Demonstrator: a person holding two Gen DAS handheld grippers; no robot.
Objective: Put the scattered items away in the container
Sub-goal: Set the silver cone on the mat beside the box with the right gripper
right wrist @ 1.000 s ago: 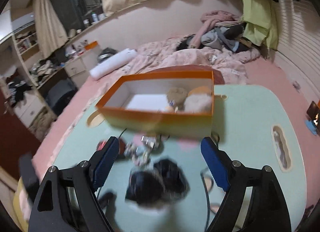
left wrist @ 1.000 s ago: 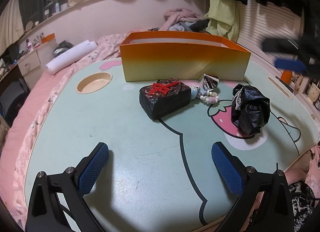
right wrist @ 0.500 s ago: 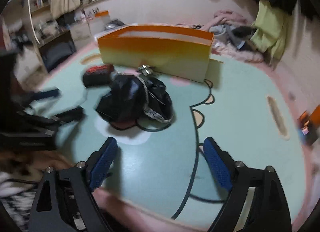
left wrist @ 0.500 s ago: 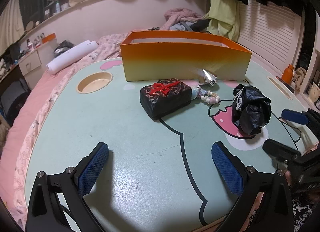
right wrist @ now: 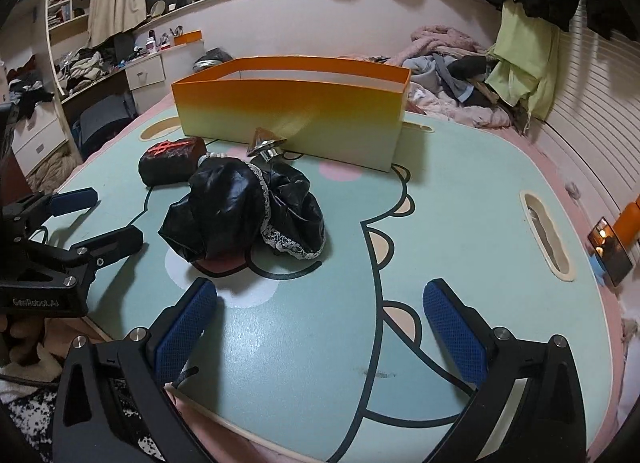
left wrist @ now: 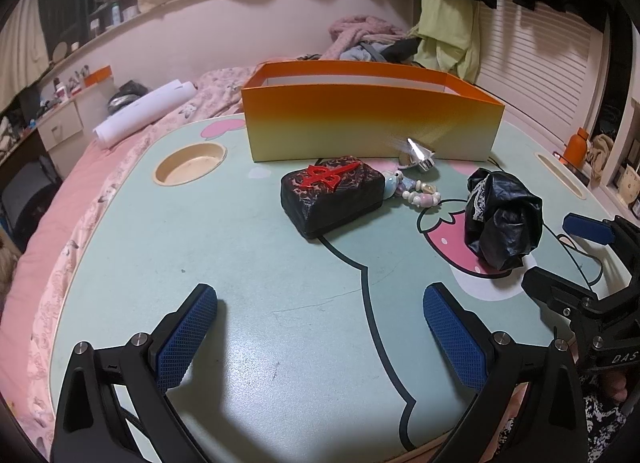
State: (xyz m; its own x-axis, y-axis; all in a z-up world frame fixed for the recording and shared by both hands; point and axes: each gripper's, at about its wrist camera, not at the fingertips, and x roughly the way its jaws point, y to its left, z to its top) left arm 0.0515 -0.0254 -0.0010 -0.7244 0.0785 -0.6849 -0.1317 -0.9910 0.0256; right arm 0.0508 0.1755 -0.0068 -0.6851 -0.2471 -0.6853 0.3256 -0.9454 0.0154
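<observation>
Now the right gripper has been brought down low over the table with its jaws opening on nothing, the left gripper is wide apart and bare too, so the black bag near the orange box looks next.

One orange box, one black case, one bead bracelet, one silver cone, one black crumpled bag.
</observation>
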